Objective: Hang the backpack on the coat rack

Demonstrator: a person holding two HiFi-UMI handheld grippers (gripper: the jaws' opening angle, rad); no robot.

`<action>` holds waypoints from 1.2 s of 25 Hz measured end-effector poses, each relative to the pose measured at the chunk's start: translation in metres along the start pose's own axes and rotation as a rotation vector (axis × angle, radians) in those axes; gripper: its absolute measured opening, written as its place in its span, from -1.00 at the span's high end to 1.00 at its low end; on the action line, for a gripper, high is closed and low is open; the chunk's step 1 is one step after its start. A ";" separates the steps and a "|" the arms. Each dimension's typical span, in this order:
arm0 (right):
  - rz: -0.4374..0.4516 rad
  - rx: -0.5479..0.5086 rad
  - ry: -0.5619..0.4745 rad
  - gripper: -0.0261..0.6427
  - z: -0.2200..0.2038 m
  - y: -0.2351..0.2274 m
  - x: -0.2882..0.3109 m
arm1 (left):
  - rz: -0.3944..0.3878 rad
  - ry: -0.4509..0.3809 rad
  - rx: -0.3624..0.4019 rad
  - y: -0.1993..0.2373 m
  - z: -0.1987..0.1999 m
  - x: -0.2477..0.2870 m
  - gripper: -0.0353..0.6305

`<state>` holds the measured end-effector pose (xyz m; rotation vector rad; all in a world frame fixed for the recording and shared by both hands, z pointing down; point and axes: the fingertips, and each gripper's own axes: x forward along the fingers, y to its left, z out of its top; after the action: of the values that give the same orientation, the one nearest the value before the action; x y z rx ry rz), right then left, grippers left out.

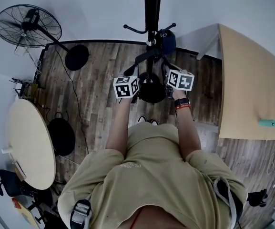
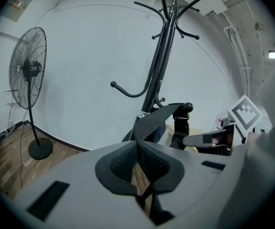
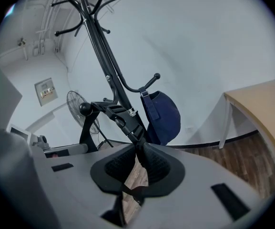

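The black coat rack (image 1: 152, 8) stands straight ahead, its round base (image 1: 151, 90) between my two grippers. A dark blue backpack (image 3: 163, 112) hangs against the pole under a ball-tipped hook (image 3: 152, 80); it also shows in the head view (image 1: 168, 41). Its black strap (image 2: 151, 120) lies across a lower hook (image 2: 187, 108). My left gripper (image 2: 138, 159) is shut on one end of this strap. My right gripper (image 3: 138, 163) is shut on the other end, by the buckle (image 3: 130, 123). Both marker cubes (image 1: 126, 87) (image 1: 180, 79) sit close to the pole.
A standing fan (image 1: 28, 25) with its round foot (image 1: 76, 57) is at the left wall. A round table (image 1: 30, 142) is at the left, a wooden table (image 1: 247, 80) at the right with a green item (image 1: 268, 123). A black round object (image 1: 61, 135) lies on the floor.
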<state>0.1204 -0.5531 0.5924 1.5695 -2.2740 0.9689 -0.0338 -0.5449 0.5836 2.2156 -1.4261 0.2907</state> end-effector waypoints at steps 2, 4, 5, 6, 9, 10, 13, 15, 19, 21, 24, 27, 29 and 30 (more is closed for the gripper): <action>0.014 -0.017 0.015 0.74 -0.008 0.007 0.004 | -0.030 0.031 0.015 -0.006 -0.011 0.003 0.82; 0.020 -0.032 0.028 0.73 -0.014 0.012 0.007 | -0.048 0.054 0.032 -0.012 -0.019 0.005 0.82; 0.026 -0.035 0.031 0.73 -0.017 0.014 0.009 | -0.053 0.061 0.037 -0.014 -0.022 0.007 0.82; 0.032 -0.034 0.032 0.73 -0.019 0.016 0.011 | -0.055 0.065 0.039 -0.016 -0.024 0.008 0.82; 0.057 -0.018 0.030 0.72 -0.021 0.017 0.016 | -0.053 0.063 0.040 -0.018 -0.026 0.012 0.82; 0.064 -0.013 0.027 0.71 -0.021 0.018 0.015 | -0.059 0.065 0.042 -0.021 -0.027 0.012 0.82; 0.075 -0.003 0.012 0.71 -0.017 0.019 0.010 | -0.105 0.097 0.084 -0.034 -0.034 0.014 0.81; 0.082 0.002 -0.013 0.78 -0.012 0.021 0.006 | -0.122 0.105 0.130 -0.043 -0.033 0.014 0.81; 0.085 -0.023 -0.048 0.78 -0.001 0.023 0.001 | -0.129 0.059 0.145 -0.046 -0.016 0.010 0.81; 0.080 -0.033 -0.066 0.78 0.005 0.023 -0.005 | -0.124 0.033 0.145 -0.044 -0.006 0.005 0.81; 0.059 -0.057 -0.092 0.78 0.015 0.023 -0.014 | -0.111 -0.009 0.147 -0.041 0.010 -0.004 0.82; 0.042 -0.075 -0.136 0.78 0.028 0.023 -0.025 | -0.103 -0.066 0.151 -0.043 0.031 -0.014 0.82; 0.037 -0.087 -0.172 0.79 0.040 0.026 -0.033 | -0.098 -0.107 0.163 -0.045 0.046 -0.020 0.82; 0.038 -0.091 -0.191 0.79 0.046 0.028 -0.037 | -0.096 -0.126 0.169 -0.046 0.054 -0.024 0.82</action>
<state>0.1191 -0.5479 0.5279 1.6496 -2.4442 0.7405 -0.0070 -0.5377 0.5145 2.4698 -1.3999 0.2506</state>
